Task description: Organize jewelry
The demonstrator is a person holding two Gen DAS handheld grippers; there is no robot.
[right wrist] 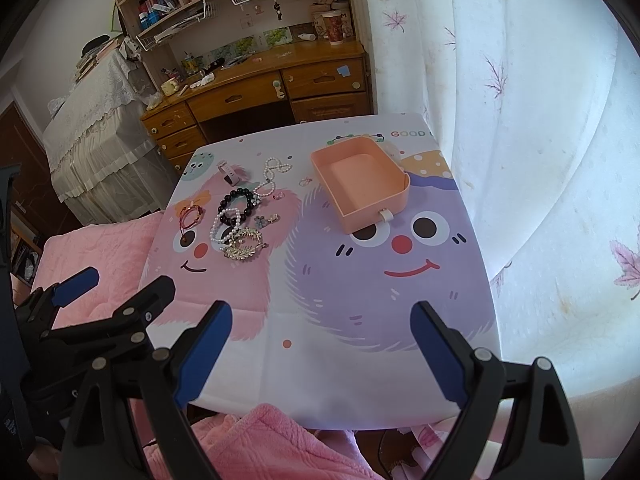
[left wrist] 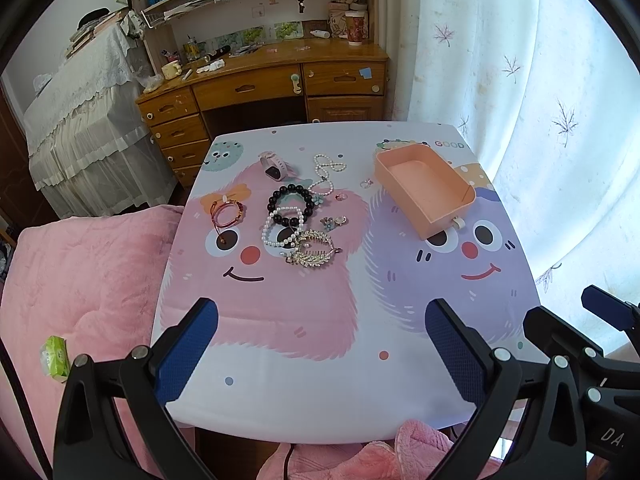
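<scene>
Jewelry waiting, box empty, both grippers spread wide and holding nothing.

Left view: left gripper [left wrist: 322,344] low at 6 o'clock; beads, pearls and gold clip in a jewelry pile [left wrist: 294,216] on cartoon tablecloth [left wrist: 280,380], probably for sorting into open peach plastic box [left wrist: 424,188] at 1 o'clock.
Right view: right gripper [right wrist: 322,344] at 6 o'clock; pile at 10 o'clock, box at 12; wooden desk [right wrist: 280,80] behind.

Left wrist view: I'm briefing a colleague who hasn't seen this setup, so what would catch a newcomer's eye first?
Probably the cartoon-monster tablecloth, pink and purple, covering the table. Next, the tangle of jewelry on the pink monster's face: a black bead bracelet, a white pearl bracelet overlapping it, and a gold leaf-shaped hair clip. To their right sits an empty peach-coloured plastic tray, while both open grippers, left and right, hover near the table's front edge.
</scene>
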